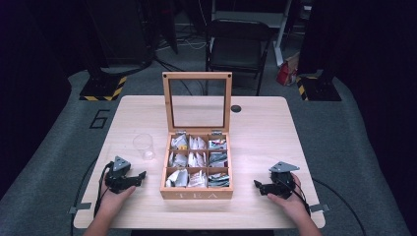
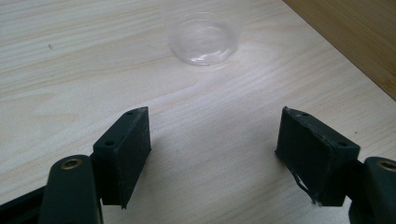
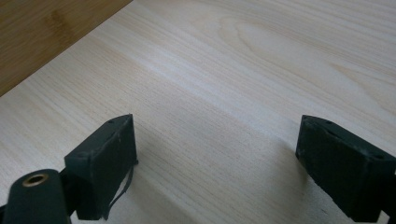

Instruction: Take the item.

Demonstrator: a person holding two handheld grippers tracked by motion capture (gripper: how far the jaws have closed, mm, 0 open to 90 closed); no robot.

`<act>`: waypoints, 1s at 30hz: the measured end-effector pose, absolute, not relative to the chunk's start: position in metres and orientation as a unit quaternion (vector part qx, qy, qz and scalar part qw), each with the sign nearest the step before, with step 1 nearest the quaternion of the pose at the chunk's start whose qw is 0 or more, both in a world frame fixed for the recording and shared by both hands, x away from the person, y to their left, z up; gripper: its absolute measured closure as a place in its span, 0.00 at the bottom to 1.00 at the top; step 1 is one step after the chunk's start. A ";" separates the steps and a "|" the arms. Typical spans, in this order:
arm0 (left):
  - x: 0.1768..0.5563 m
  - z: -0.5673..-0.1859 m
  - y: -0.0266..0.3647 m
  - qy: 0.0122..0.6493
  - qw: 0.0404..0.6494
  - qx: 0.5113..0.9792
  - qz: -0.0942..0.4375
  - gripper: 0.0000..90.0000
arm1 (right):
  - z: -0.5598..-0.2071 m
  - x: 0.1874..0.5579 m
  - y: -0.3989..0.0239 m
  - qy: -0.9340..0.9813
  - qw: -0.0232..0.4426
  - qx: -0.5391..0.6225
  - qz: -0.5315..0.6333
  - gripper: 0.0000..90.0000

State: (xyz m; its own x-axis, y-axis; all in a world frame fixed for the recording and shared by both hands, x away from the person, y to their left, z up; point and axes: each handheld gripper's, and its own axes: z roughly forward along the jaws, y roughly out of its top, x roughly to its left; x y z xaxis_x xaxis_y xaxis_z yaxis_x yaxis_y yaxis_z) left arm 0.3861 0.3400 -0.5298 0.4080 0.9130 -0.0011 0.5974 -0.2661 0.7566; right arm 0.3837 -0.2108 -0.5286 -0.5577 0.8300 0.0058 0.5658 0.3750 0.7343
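A wooden tea box point(image 1: 196, 192) with its glass lid point(image 1: 197, 102) raised upright sits mid-table, its compartments filled with tea bags point(image 1: 198, 160). A clear plastic cup point(image 1: 144, 146) stands left of the box and shows ahead of the jaws in the left gripper view point(image 2: 204, 38). My left gripper point(image 1: 142, 175) rests on the table left of the box, open and holding nothing point(image 2: 212, 149). My right gripper point(image 1: 257, 186) rests right of the box, also open and holding nothing point(image 3: 217, 163).
The box's side wall point(image 2: 355, 42) runs along the upper right of the left gripper view, and another side point(image 3: 42, 32) along the upper left of the right gripper view. A small black disc point(image 1: 236, 108) lies near the table's far edge. A black chair point(image 1: 238, 44) stands behind the table.
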 end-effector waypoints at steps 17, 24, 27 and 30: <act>0.386 -0.530 0.339 0.501 0.349 0.758 0.228 0.29 | -0.529 0.384 -0.211 0.808 0.185 0.432 0.355 0.13; 0.386 -0.530 0.340 0.503 0.353 0.754 0.231 0.31 | -0.529 0.384 -0.211 0.808 0.186 0.432 0.355 0.13; 0.385 -0.529 0.340 0.506 0.351 0.756 0.224 0.32 | -0.529 0.384 -0.211 0.807 0.187 0.432 0.356 0.13; 0.385 -0.528 0.342 0.509 0.355 0.752 0.223 0.35 | -0.528 0.384 -0.211 0.809 0.185 0.432 0.354 0.13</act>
